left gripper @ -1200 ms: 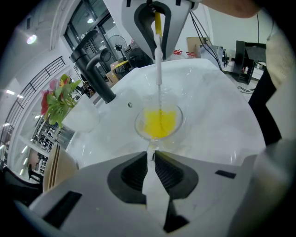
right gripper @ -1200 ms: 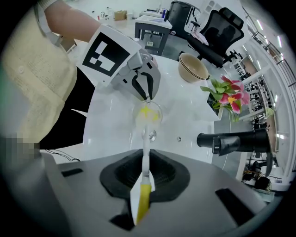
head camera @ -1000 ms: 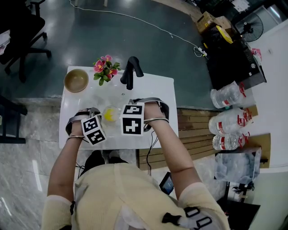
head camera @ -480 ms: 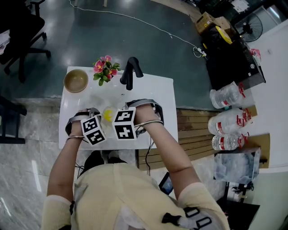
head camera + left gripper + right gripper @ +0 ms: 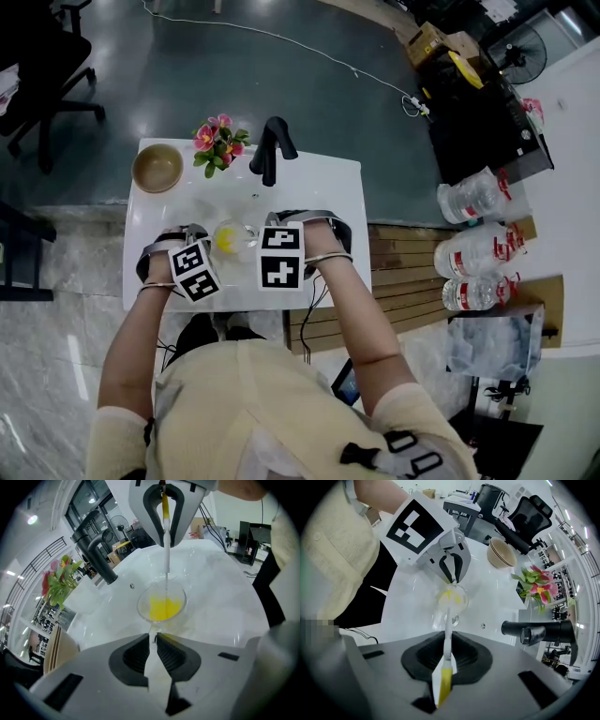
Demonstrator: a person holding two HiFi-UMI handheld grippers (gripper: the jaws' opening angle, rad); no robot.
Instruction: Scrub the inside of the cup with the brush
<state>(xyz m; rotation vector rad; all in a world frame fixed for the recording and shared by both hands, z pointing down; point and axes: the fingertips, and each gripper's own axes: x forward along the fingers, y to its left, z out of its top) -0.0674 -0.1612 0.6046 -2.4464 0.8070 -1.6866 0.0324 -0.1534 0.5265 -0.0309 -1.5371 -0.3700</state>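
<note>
A clear glass cup [image 5: 161,604] [image 5: 232,237] [image 5: 451,601] stands on the white counter [image 5: 328,192]. My left gripper [image 5: 153,639] [image 5: 451,571] is shut on the cup's near rim, pinching the glass wall. The brush has a thin white handle [image 5: 166,550] [image 5: 447,630] with a yellow end, and its yellow head [image 5: 163,609] sits down inside the cup. My right gripper [image 5: 446,654] [image 5: 165,529] hangs above the cup, pointing steeply down, shut on the brush handle. In the head view both marker cubes hide the jaws.
A black faucet [image 5: 270,148] stands at the counter's far edge, with pink flowers [image 5: 218,141] and a tan bowl [image 5: 157,167] to its left. A small drain hole [image 5: 131,586] lies between faucet and cup. Water bottles [image 5: 473,248] stand on the floor at right.
The right gripper's marker cube rocked slightly left over the cup, then back right, with the brush still in the cup. The left gripper and cup kept still.
</note>
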